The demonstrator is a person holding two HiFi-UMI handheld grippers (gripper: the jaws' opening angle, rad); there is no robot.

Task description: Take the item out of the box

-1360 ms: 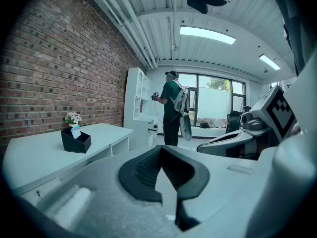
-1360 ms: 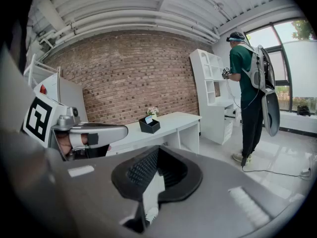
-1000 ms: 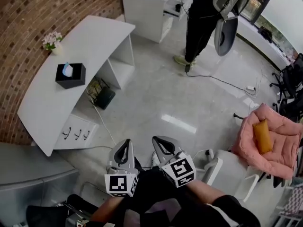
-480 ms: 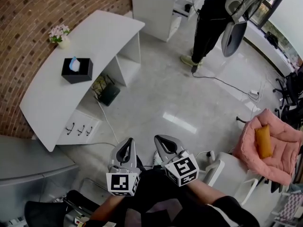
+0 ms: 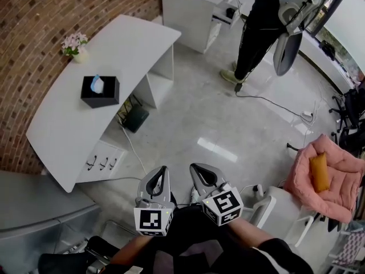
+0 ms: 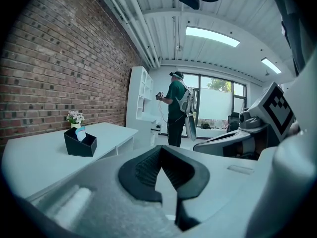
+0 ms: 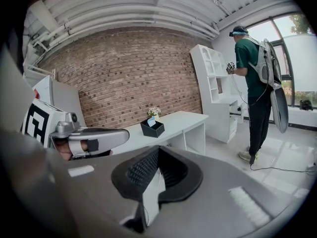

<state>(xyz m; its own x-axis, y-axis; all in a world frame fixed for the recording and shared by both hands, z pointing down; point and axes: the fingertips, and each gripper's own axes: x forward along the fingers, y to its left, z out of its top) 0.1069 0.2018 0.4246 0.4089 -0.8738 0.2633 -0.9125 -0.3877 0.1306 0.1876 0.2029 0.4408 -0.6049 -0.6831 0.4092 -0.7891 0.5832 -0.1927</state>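
Observation:
A black open-topped box [image 5: 100, 92] stands on the curved white desk [image 5: 63, 124] at the left. A pale blue and white item [image 5: 97, 84] sticks out of its top. Both grippers are held close to the person's body, far from the desk, side by side and pointing forward. My left gripper [image 5: 161, 171] is shut with nothing in it, and so is my right gripper [image 5: 197, 168]. In the left gripper view the box [image 6: 79, 143] sits far off to the left of the shut jaws. It shows small in the right gripper view, box [image 7: 152, 128] beyond the jaws.
A small vase of flowers [image 5: 76, 44] stands on the desk beyond the box. A person in dark clothes with a backpack [image 5: 262, 27] stands by a white shelf unit [image 5: 194, 4]. A cable [image 5: 274, 101] crosses the floor. A pink armchair [image 5: 325, 176] is at the right.
The head view has shifted, so the desk and box now sit lower and further right in it. Both grippers stay shut and side by side.

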